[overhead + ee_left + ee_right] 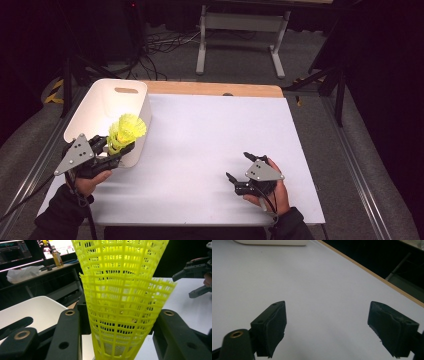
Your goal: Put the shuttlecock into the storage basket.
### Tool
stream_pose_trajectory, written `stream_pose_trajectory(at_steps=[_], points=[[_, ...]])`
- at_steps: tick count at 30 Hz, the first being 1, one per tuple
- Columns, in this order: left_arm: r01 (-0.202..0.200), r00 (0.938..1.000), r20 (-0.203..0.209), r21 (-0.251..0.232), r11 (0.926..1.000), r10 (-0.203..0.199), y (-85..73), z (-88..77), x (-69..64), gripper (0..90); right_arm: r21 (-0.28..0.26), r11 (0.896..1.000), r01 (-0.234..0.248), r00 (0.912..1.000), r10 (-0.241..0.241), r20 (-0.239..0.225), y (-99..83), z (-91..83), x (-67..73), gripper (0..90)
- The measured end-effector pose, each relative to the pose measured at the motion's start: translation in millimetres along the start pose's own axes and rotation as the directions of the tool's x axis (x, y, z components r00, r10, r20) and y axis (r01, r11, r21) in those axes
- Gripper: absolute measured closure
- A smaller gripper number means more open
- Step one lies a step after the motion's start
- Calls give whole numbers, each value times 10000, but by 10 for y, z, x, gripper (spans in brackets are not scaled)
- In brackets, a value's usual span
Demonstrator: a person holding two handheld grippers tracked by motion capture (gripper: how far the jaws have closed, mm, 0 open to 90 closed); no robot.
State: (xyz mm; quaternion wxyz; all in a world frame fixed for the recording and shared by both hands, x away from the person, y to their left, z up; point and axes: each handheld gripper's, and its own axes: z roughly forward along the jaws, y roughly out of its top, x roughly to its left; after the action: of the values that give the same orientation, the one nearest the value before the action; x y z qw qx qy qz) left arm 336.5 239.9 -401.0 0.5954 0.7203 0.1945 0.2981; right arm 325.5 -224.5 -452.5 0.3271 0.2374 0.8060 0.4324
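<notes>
A white plastic bin with rounded corners and a slot handle cut in its far wall stood at the far left of the worktop. What could be seen of its inside was smooth, bright and bare; the near part of the inside was hidden behind the left tool and what it held.

The left tool was clamped on a stack of yellow plastic shuttlecocks, nested one in another. The stack was held above the near right corner of the bin, tilted, with the wide skirts pointing up and to the right. In the left gripper view the skirts were an open lattice of thin ribs and small square holes, shaped like cones that narrow downward, the rim of the lower one a little jagged. The black jaws pressed on the narrow lower part from both sides. These jaws were of matt black plastic with brass-coloured rivets, and a grey three-cornered plate lay on top of the tool.

The right tool rested low over the near right part of the worktop, well apart from the bin. Its jaws stood wide apart with nothing between them; their dark pads looked rubbery, with slightly frayed edges. The worktop was covered with a plain, smooth white sheet, and a light wooden edge showed along its far side.
</notes>
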Motion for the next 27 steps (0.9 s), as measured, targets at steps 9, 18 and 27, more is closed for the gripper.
stream_pose_trajectory(at_steps=[9,18,27], points=[[94,9999,-120,-72,9999,-95,0,-30,47,569,33,10000,12,10000,-12,-26,0,5,5,163],[225,9992,-315,-106,9997,-228,11,-51,81,570,48,10000,-29,10000,30,-47,-3,11,1,163],[358,9974,-622,-42,9993,-360,27,-117,182,569,47,9999,-164,9998,165,-128,-11,21,-8,163]])
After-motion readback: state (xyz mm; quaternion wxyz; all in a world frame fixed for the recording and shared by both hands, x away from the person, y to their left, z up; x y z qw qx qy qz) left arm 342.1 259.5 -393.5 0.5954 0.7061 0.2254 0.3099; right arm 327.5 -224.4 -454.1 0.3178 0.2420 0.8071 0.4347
